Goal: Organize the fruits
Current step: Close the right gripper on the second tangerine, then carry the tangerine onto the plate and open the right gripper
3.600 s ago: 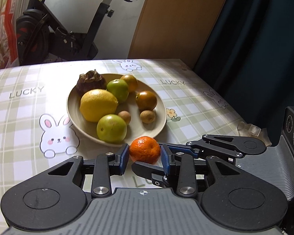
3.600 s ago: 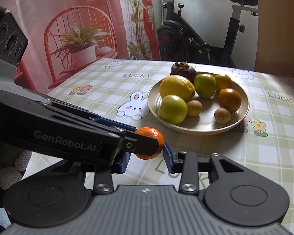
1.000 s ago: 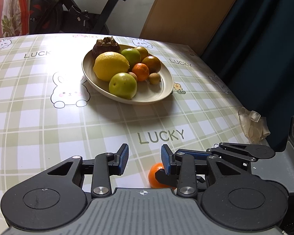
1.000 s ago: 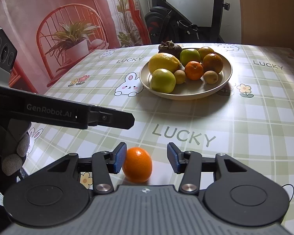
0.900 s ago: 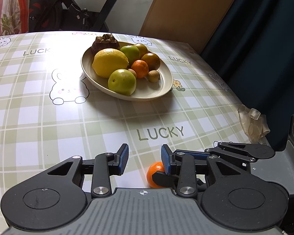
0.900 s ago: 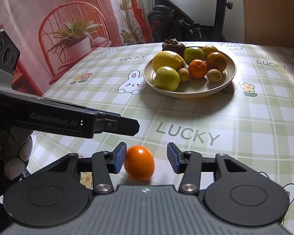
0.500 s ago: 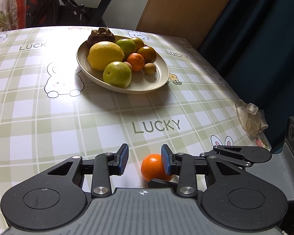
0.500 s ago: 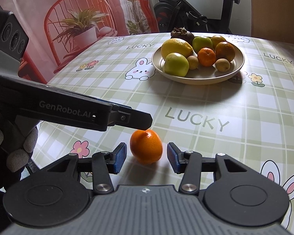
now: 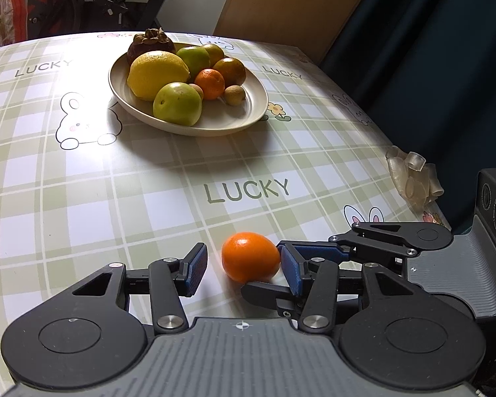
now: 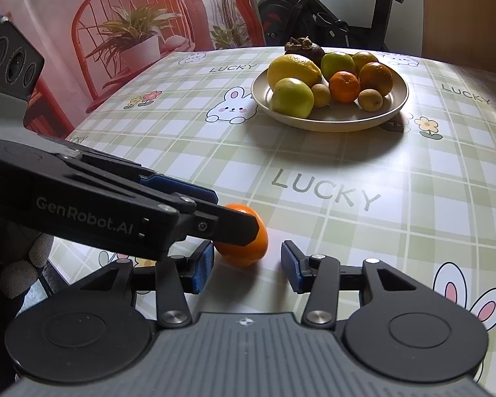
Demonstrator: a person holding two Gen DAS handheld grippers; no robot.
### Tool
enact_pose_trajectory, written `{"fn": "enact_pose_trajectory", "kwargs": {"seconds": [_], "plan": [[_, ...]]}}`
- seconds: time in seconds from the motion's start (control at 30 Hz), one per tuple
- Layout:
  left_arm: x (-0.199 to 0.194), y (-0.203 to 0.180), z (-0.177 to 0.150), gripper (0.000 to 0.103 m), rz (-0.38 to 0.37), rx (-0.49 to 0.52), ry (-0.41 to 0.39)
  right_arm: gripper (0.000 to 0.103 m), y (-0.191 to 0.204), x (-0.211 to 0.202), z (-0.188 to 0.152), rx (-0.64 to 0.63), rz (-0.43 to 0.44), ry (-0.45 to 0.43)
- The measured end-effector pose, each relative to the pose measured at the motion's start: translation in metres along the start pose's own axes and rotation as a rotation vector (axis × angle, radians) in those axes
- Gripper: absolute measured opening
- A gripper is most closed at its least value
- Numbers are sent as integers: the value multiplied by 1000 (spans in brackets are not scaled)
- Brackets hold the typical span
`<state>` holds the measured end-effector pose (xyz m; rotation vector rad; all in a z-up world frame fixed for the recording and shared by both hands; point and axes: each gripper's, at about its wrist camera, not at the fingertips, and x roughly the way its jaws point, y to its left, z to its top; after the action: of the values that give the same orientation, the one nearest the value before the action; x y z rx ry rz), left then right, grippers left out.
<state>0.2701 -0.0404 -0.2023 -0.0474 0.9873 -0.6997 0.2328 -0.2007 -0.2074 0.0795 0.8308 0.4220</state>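
A loose orange mandarin (image 9: 250, 260) lies on the checked tablecloth near the front edge, also in the right wrist view (image 10: 248, 243). My left gripper (image 9: 244, 266) is open with the mandarin between its blue pads, close to the right pad. My right gripper (image 10: 246, 266) is open too, and the mandarin sits just ahead of its left pad, partly hidden by the left gripper's finger. A beige plate (image 9: 248, 112) farther back holds a lemon (image 9: 157, 72), green apples, a small mandarin (image 9: 210, 82) and several other fruits; it also shows in the right wrist view (image 10: 396, 112).
The table's right edge runs close by, with a clear plastic clip (image 9: 413, 178) on it. An exercise bike (image 10: 314, 10) and a red chair with a potted plant (image 10: 132, 39) stand beyond the table's far side.
Both grippers have moved forward, so the loose mandarin now lies between the left gripper's pads instead of under its body. A small mandarin was put on the plate earlier.
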Motion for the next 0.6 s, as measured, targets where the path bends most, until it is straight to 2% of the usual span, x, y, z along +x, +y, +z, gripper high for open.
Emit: {"fn": "enact_pose_trajectory", "kwargs": {"seconds": [0.27,0.43,0.53,0.6], "plan": [[-1,11,0,50,-12,-71,-16,48,-5,-2,0,20,-21,-14],[1,12,2,49,-26,-81,-21,48,-2,1,3,10,-21,-26],[2,12,2,38,-52,-87,-28,46,0,2,4,-2,-20,-33],[2,9,2,36,-55,-75,-31,42,1,2,5,-9,-20,-35]]}}
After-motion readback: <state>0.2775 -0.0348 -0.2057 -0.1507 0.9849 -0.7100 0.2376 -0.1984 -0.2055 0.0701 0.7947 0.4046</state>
